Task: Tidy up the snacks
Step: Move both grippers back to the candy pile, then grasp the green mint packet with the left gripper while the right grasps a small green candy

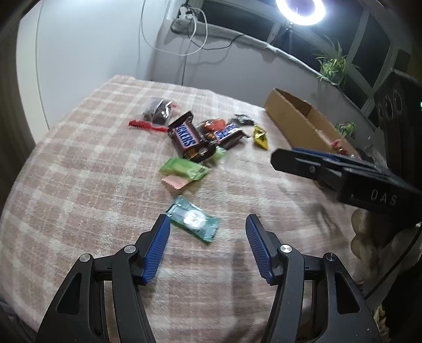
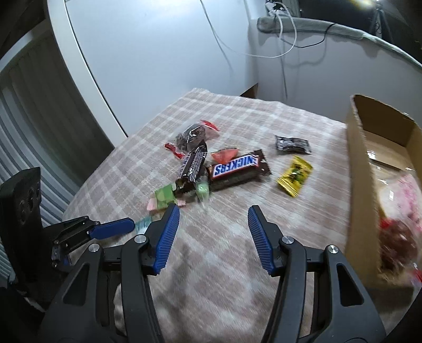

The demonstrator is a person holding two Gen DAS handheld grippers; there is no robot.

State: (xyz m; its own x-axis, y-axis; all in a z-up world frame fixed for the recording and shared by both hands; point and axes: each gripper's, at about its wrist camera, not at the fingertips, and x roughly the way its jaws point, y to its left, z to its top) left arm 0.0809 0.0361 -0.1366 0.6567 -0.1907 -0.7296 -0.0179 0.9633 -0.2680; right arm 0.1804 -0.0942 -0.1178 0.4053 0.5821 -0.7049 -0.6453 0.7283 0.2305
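Several wrapped snacks lie on a pink plaid cloth (image 1: 79, 163). My left gripper (image 1: 207, 224) hovers open over the cloth, with a teal wrapped candy (image 1: 193, 220) just beyond its left finger. Further off lie a green packet (image 1: 184, 170), a Snickers bar (image 1: 186, 137) and a yellow candy (image 1: 260, 137). My right gripper (image 2: 213, 213) is open and empty, nothing between its blue pads, with a Snickers bar (image 2: 236, 166) and the yellow candy (image 2: 295, 175) ahead of it. It also shows from the side as the right gripper (image 1: 290, 158) in the left wrist view.
An open cardboard box (image 2: 361, 168) stands at the right of the cloth and holds some wrapped snacks. A dark snack bag (image 1: 158, 112) and a black packet (image 2: 291, 143) lie further back. Cables, a ring light (image 1: 300, 10) and a plant (image 1: 333, 63) are behind the table.
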